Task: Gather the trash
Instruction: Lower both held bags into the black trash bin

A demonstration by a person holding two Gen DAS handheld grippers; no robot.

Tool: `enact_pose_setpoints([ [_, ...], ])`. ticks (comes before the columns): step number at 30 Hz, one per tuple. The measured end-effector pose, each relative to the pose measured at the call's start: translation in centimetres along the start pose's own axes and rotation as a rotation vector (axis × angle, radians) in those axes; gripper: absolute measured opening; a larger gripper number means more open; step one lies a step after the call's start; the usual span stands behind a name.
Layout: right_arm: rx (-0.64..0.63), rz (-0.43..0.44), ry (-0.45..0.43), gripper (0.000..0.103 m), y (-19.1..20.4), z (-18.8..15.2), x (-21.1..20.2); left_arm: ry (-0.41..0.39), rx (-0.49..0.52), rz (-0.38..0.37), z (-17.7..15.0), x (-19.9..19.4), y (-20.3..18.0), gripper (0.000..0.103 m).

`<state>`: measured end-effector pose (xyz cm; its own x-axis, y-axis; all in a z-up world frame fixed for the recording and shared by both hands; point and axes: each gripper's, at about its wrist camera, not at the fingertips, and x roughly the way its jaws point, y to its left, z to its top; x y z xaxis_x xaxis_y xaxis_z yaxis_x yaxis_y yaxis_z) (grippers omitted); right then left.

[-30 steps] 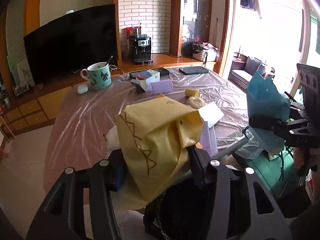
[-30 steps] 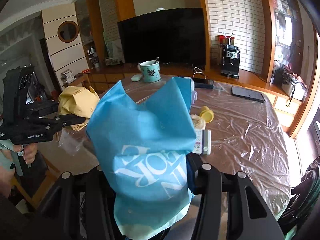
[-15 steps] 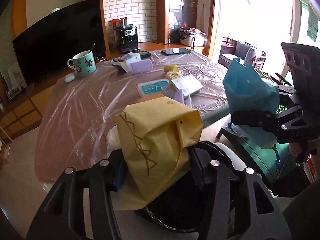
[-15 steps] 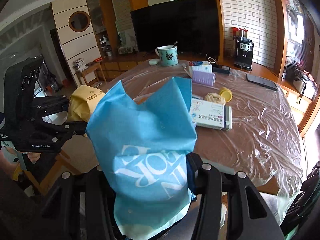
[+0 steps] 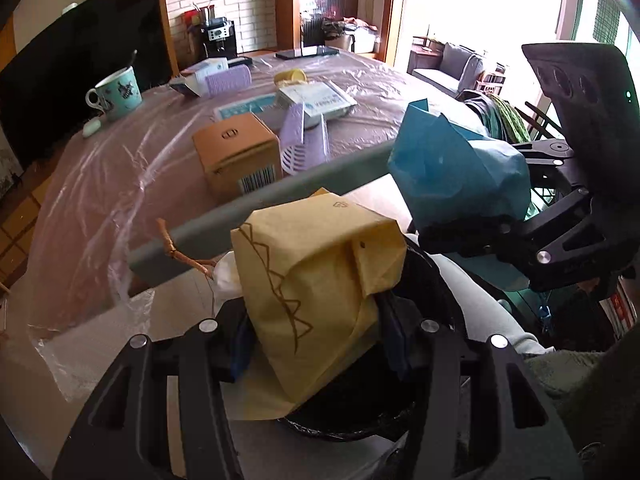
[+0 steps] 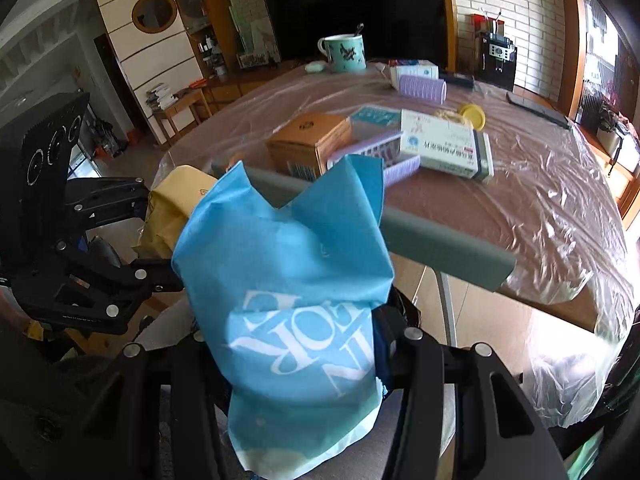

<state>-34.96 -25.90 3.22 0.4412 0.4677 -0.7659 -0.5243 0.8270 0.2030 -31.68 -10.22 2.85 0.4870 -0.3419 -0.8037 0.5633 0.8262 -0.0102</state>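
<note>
My left gripper (image 5: pixel 320 344) is shut on a crumpled yellow paper bag (image 5: pixel 316 288) and holds it over the dark opening of a black-lined bin (image 5: pixel 360 412) beside the table. My right gripper (image 6: pixel 296 360) is shut on a crumpled blue bag with white lettering (image 6: pixel 288 292). The blue bag also shows in the left wrist view (image 5: pixel 456 176), to the right of the yellow one. The yellow bag shows in the right wrist view (image 6: pixel 172 204), at the left.
A grey chair back (image 5: pixel 256 208) stands between the grippers and the plastic-covered table (image 6: pixel 540 184). On the table lie a brown box (image 5: pixel 236 152), a purple comb (image 5: pixel 304 136), a white medicine box (image 6: pixel 444 144), a purple roller (image 6: pixel 422 88), a yellow lid (image 6: pixel 472 114) and a teal mug (image 5: pixel 118 94).
Both grippers have drawn back from the table and dropped lower with their bags. The chair back and the bin have come into view below them.
</note>
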Motion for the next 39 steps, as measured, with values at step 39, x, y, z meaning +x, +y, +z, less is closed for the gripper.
enact_pose_setpoints([
  [39, 0.168, -0.041, 0.165, 0.048, -3.3, -3.1, 9.4, 0.161, -0.066, -0.049, -2.2, 9.8, 1.7, 0.053],
])
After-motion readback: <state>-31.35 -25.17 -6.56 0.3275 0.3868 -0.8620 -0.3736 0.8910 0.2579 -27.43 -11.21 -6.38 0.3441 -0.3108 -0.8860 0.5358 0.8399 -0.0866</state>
